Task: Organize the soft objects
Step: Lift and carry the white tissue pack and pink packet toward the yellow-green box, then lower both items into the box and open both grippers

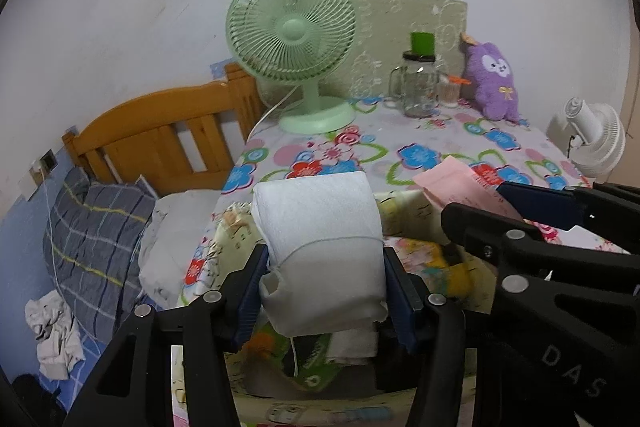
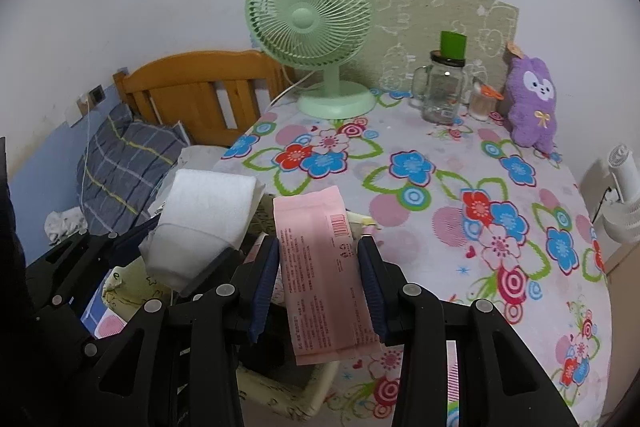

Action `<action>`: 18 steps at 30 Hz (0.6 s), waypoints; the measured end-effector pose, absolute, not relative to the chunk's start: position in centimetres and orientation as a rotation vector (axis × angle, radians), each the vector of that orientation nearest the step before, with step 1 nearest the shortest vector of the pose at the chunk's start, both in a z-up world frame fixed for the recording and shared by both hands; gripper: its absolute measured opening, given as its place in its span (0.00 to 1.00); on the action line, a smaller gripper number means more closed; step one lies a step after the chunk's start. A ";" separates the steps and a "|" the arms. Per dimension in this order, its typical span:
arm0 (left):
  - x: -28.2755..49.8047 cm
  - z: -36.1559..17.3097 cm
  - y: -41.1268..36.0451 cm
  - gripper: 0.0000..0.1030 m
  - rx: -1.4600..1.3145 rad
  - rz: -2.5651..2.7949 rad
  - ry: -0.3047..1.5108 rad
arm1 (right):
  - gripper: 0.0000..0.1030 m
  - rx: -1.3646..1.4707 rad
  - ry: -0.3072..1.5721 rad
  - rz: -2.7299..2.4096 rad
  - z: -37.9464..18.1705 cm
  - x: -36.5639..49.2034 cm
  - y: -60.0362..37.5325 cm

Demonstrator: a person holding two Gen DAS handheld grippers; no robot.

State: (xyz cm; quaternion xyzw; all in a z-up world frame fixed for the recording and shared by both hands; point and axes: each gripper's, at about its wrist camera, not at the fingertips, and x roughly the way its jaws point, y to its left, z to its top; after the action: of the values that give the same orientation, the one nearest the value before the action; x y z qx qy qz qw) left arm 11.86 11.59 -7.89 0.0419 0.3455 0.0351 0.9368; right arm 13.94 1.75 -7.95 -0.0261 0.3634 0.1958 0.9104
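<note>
Both grippers carry soft packs over the fabric bin at the table's near edge.

The left gripper [image 1: 324,287] is closed partway on a white pack [image 1: 320,239], pads pressing its sides; the right gripper [image 2: 320,283] pinches a flat pink pack [image 2: 320,267] that stands up between its pads. Both packs hang above the patterned bin [image 2: 280,391], which already looks to hold other things. To do this well, I would lower each pack until it rests inside the bin walls before opening, lay the pink one flat or along a side so it does not tip out, and keep the grippers apart, well clear of the fan [image 2: 310,23] and jar [image 2: 442,87].
</note>
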 end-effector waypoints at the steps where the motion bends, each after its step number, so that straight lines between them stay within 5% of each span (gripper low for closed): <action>1: 11.9 -8.1 11.8 0.55 0.085 0.077 0.713 | 0.42 -0.054 0.753 0.407 -8.1 14.0 1.9; 18: 12.1 -9.7 14.1 0.77 0.058 0.117 0.774 | 0.43 -0.063 0.803 0.467 -10.0 15.4 5.4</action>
State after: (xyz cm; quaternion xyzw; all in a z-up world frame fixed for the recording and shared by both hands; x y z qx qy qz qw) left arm 12.08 14.07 -9.69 0.0281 0.3771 0.0571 0.9240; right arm 15.45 5.44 -10.04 -0.0305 0.3871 0.2252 0.8936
